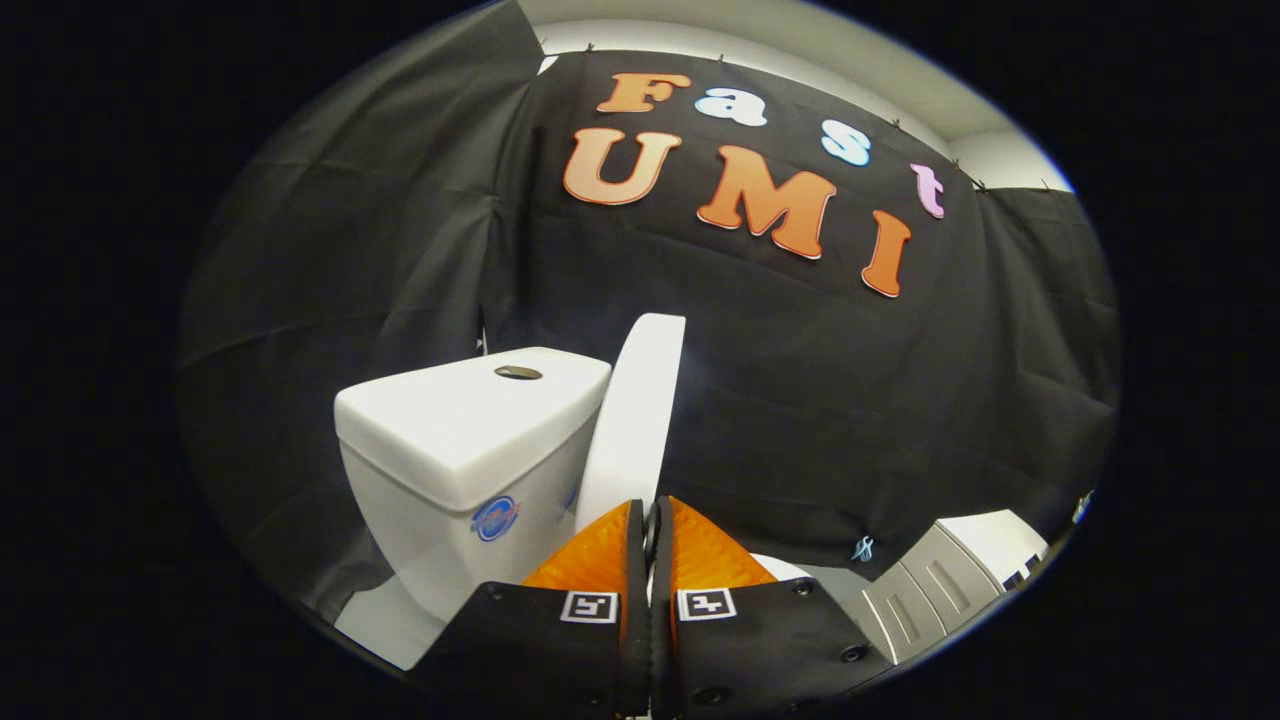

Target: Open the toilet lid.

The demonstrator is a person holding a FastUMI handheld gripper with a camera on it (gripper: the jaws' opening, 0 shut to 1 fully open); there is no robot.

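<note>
One toilet tank (470,440) at 10 o'clock from the claw (650,520), a flush button (518,373) on top. One toilet lid (635,420) stands raised, edge-on, just ahead at 12 o'clock, beside the tank. Claw clenched (fingers pressed together, nothing between). One grey cabinet (940,585) at 3 o'clock.

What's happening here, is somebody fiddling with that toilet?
A person is working a handheld two-finger gripper at a white toilet, aiming to open its lid. The toilet lid already stands raised, close to upright, beside the tank, seen nearly edge-on. The gripper's fingers are closed together just below the lid's lower edge; whether they pinch or even touch it cannot be told. A pale cabinet stands off to the side against the black cloth wall.
</note>
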